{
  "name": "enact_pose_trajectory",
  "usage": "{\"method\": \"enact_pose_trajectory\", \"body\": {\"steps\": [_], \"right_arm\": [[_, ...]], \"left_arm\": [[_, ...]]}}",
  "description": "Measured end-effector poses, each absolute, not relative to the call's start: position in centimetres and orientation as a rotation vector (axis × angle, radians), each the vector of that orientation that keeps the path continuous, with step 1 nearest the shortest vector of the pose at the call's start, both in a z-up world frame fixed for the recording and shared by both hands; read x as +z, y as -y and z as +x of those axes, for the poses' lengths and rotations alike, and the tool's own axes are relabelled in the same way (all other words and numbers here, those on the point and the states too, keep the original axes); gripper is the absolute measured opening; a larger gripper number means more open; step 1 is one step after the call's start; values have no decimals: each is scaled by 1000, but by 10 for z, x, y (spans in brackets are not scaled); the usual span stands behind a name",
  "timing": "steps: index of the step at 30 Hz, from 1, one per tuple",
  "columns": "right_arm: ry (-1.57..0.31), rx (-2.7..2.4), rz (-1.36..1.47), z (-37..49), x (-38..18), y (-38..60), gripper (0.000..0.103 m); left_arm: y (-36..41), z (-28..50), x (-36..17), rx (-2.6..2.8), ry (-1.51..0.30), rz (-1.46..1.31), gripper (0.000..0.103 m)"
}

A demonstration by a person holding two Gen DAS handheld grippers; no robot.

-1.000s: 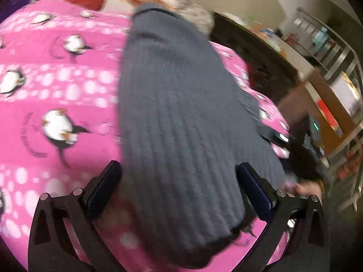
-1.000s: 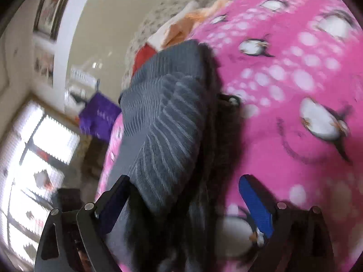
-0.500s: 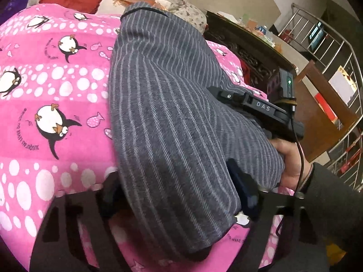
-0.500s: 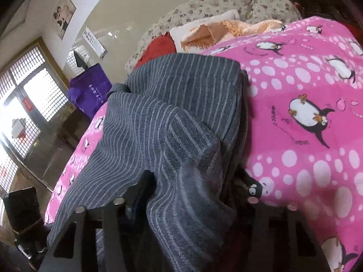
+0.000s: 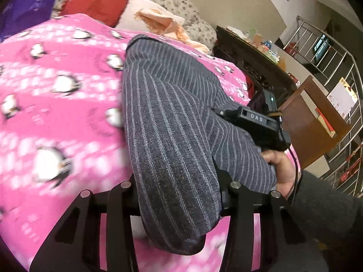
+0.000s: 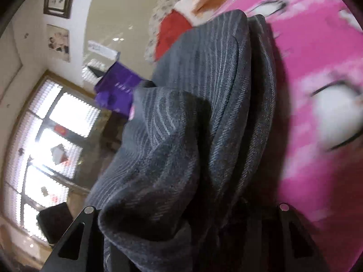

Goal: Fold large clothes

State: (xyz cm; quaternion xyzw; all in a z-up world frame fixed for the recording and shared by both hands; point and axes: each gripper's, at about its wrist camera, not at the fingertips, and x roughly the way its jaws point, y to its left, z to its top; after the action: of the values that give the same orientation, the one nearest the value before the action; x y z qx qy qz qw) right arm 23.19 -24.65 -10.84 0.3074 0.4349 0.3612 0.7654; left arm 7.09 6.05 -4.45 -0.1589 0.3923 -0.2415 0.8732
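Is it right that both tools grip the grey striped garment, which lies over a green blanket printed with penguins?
Not quite: the blanket is pink, not green. The left wrist view shows the pink fleece blanket with white penguins under the grey striped fabric garment. The rest holds: the left tool and the right tool each have its fabric bunched between their fingers.

Lettering in view: one readable mark, the rest blurred.

The right gripper (image 5: 254, 122), seen from the left wrist camera, carries pale raised letters reading "DAS" on the side of its black body. The purple bag (image 6: 118, 86) by the window has a short line of white print, and its upper corner (image 5: 29, 2) shows white characters too, but both are too smeared to read. A white strip sign (image 6: 102, 49) on the wall bears dark writing that cannot be made out.
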Motion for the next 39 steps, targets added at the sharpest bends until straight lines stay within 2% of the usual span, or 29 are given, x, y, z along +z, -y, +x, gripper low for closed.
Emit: {"method": "enact_pose_trajectory", "body": {"steps": [7, 9, 11, 14, 17, 20, 21, 23, 26, 30, 34, 39], "right_arm": [[-949, 876, 473, 220, -96, 174, 45], [-938, 831, 462, 218, -94, 180, 46], [-958, 774, 481, 213, -92, 193, 52], [-993, 691, 519, 192, -81, 219, 58], [-985, 596, 515, 162, -64, 244, 58], [-969, 470, 419, 118, -35, 255, 58], [-920, 432, 353, 96, -19, 254, 59], [-866, 377, 231, 65, 1, 249, 69], [-839, 320, 65, 23, 23, 232, 69], [-805, 261, -21, -21, 37, 217, 69], [-796, 253, -2, -43, 45, 211, 69], [-762, 254, -17, -64, 57, 208, 69]], "left_arm": [[-96, 34, -62, -415, -829, -406, 45], [-92, 38, -71, -425, -842, -387, 51], [-92, 41, -74, -439, -857, -399, 66], [-97, 40, -72, -450, -880, -416, 69], [-106, 26, -61, -437, -883, -414, 72], [-105, 8, -39, -376, -885, -357, 89], [-105, 4, -33, -359, -889, -331, 91], [-96, -3, -21, -337, -895, -285, 97], [-85, -16, 0, -263, -856, -209, 97], [-64, -34, 28, -168, -782, -82, 98], [-55, -47, 46, -122, -736, -74, 98], [-52, -53, 54, -50, -794, -109, 98]]}}
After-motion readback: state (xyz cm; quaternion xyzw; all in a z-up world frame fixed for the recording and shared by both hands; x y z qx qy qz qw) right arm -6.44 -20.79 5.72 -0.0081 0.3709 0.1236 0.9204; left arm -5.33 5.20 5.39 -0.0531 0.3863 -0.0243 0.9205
